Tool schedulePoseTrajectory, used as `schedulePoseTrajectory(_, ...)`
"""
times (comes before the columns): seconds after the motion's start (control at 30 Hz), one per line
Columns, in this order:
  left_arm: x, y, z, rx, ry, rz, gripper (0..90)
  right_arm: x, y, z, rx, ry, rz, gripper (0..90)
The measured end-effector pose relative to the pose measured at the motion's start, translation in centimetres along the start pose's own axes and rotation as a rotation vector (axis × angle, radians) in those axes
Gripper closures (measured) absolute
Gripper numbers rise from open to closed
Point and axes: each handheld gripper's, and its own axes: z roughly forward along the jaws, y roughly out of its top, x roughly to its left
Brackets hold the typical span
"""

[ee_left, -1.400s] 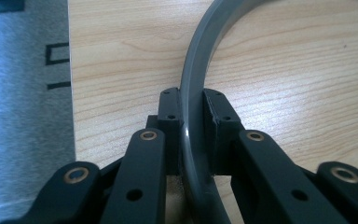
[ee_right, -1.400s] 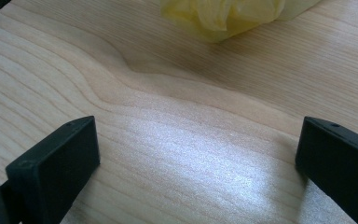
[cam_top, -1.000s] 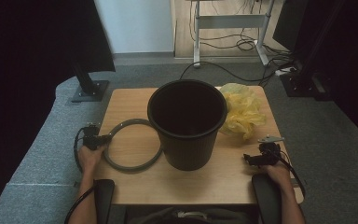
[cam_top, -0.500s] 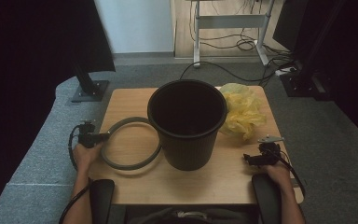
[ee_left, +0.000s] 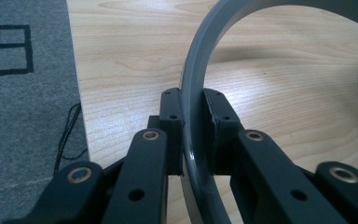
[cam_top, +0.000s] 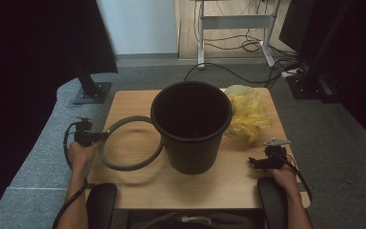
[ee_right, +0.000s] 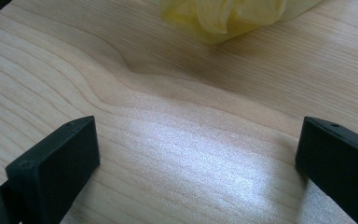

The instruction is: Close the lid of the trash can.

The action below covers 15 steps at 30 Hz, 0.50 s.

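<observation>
The pale wooden worktop [cam_top: 138,188] stands on a grey carpeted floor [cam_top: 33,157], with a person seated at its near edge, forearms on black armrests.

Near the middle of the worktop sits a large black plastic bucket [cam_top: 191,126], upright, its mouth open to the ceiling. Just behind and to its right lies a crumpled yellow plastic bag [cam_top: 248,114], touching the bucket's rim as seen from above; the right gripper view catches its lower edge [ee_right: 223,16] at the top.

To the left of the bucket lies a grey plastic hoop [cam_top: 124,164], a thin flat band bent into a ring. Its right side runs up against the bucket's wall, and its left side reaches the worktop's left edge. There the left claw [cam_top: 95,137] has it: in the left gripper view the two black jaws are closed tight on the band [ee_left: 193,93], one pad pressing on each face, so the hoop stands on edge between them [ee_left: 193,126].

The right claw [cam_top: 259,163] rests low near the worktop's front right corner, well apart from bucket and bag. Its jaws stand wide apart [ee_right: 198,149] with bare wood between them, gripping nothing.
</observation>
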Motion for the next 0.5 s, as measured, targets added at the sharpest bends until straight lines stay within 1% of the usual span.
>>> schedulePoseTrajectory(0.33, 0.0, 1.0, -1.8, 0.019, -0.008, 0.001, 79.2, 0.0, 0.0, 0.0, 0.000, 0.000, 0.000, 0.0)
schedulePoseTrajectory(0.5, -0.2, 1.6, -2.7, 0.019, -0.014, 0.003, 79.2, 0.0, 0.0, 0.0, 0.002, 0.000, 0.000, 0.0)
